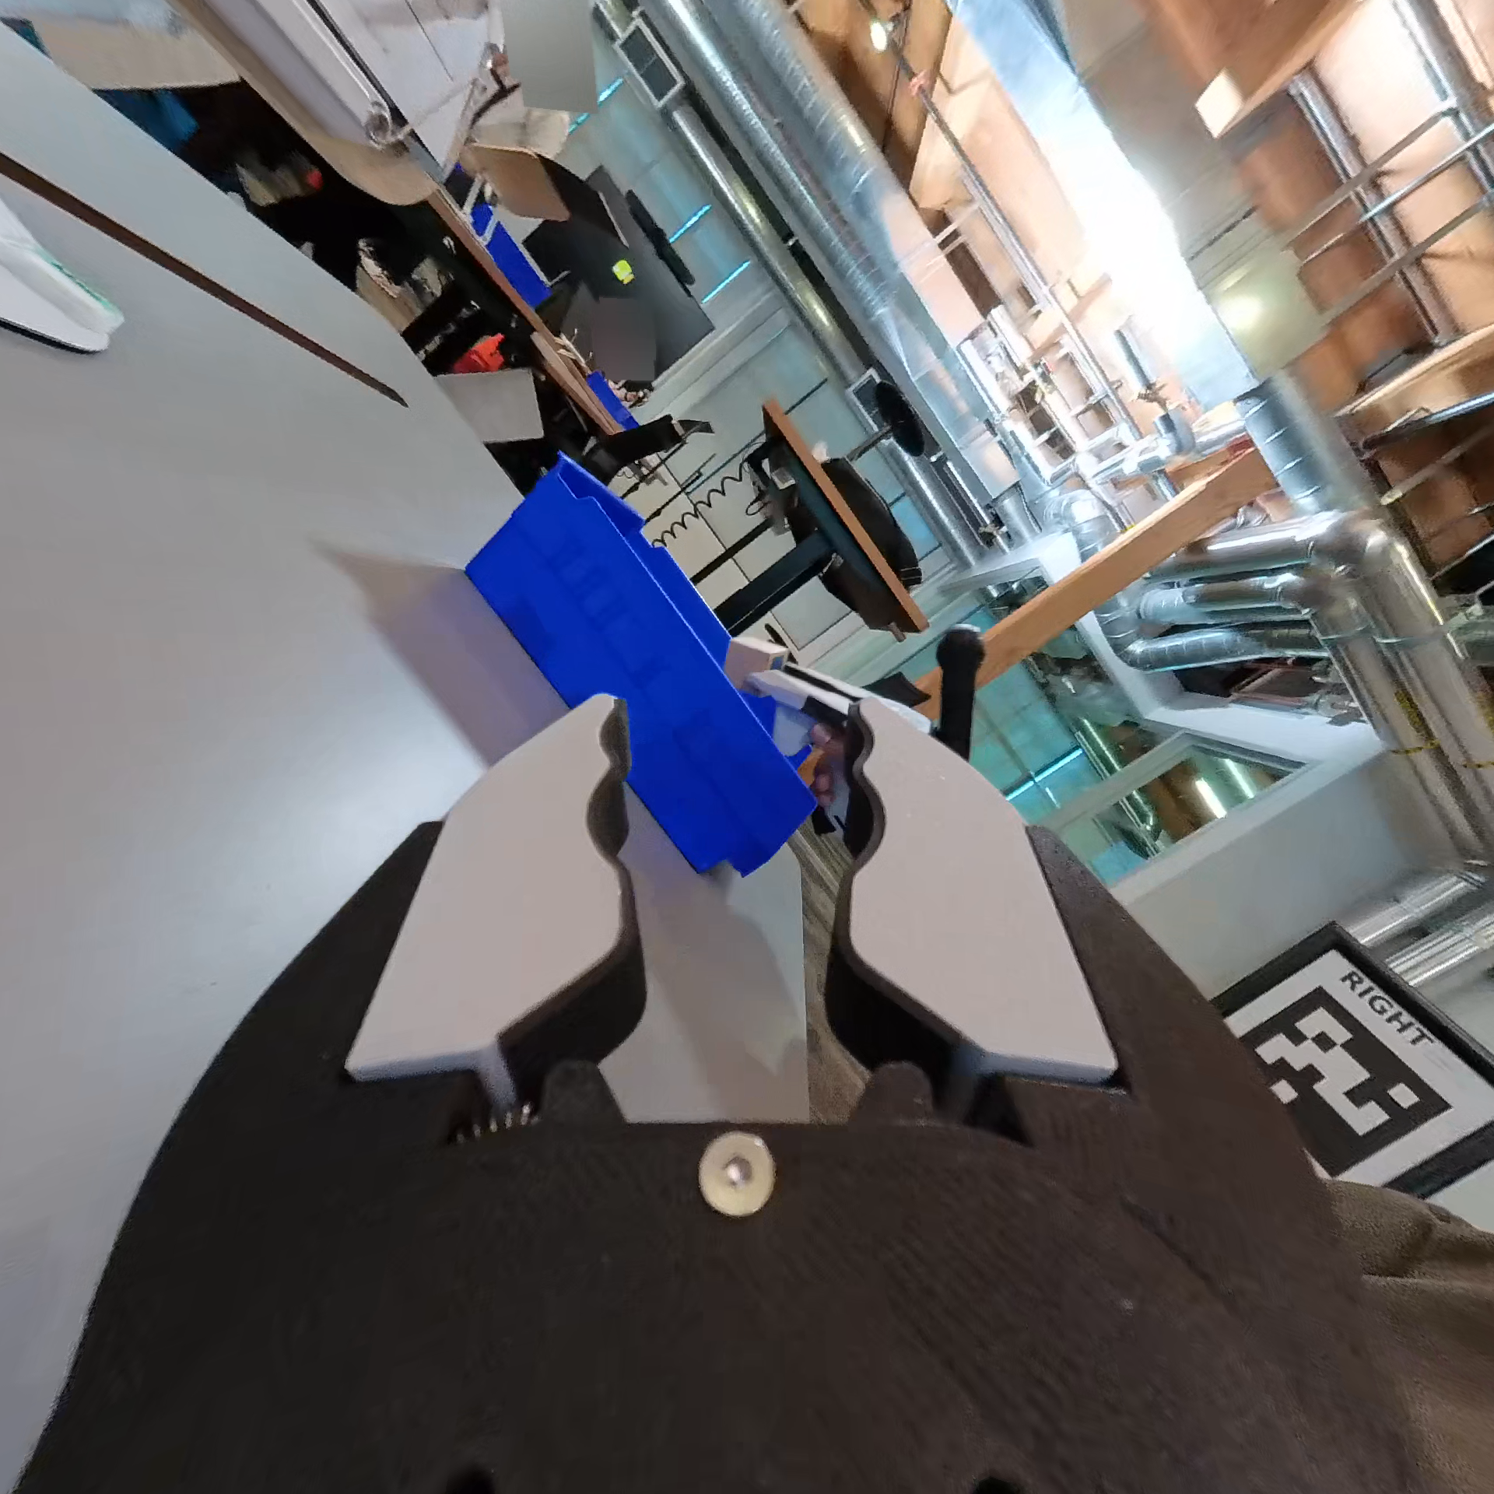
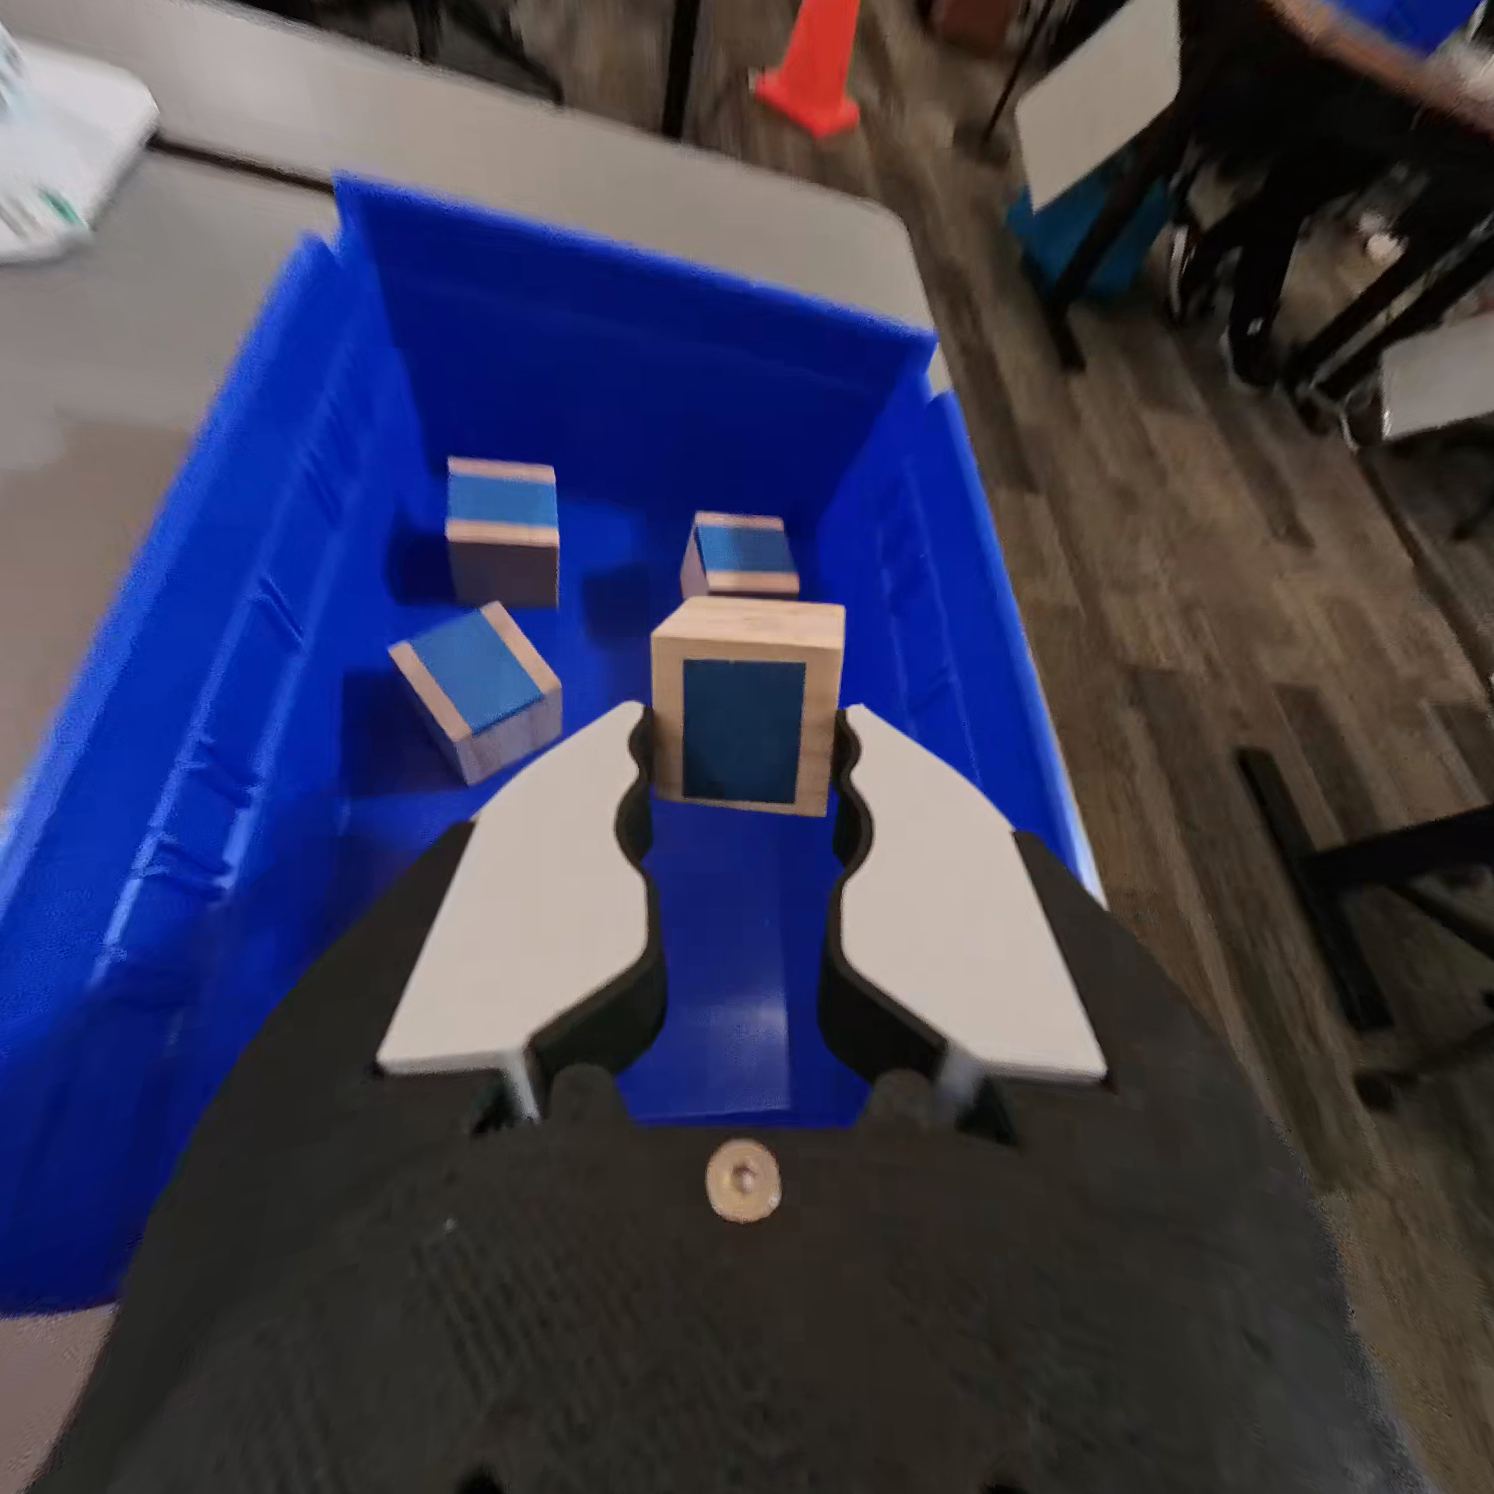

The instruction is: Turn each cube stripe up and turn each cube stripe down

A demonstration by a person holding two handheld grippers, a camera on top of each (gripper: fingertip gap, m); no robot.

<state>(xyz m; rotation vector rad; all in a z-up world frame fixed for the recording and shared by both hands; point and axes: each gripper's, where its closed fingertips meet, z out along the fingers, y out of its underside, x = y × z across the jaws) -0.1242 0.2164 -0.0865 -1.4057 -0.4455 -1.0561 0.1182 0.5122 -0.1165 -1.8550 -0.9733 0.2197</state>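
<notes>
In the right wrist view my right gripper [image 2: 742, 715] is shut on a wooden cube [image 2: 748, 711], held above the floor of the blue bin [image 2: 242, 647]; its blue stripe faces the camera. Three more wooden cubes lie on the bin floor with blue stripes up: one at the back left [image 2: 501, 529], one at the back right [image 2: 740, 556], one at the front left [image 2: 477, 691]. In the left wrist view my left gripper [image 1: 740, 719] is open and empty, tilted, pointing along the grey table [image 1: 202, 647] at the outside of the blue bin [image 1: 647, 671].
A white object [image 2: 56, 162] lies on the table at the far left. The table edge runs just right of the bin, with wood floor beyond. An orange cone [image 2: 812, 73] and chairs stand on the floor. The right gripper's marker plate [image 1: 1366, 1059] shows in the left wrist view.
</notes>
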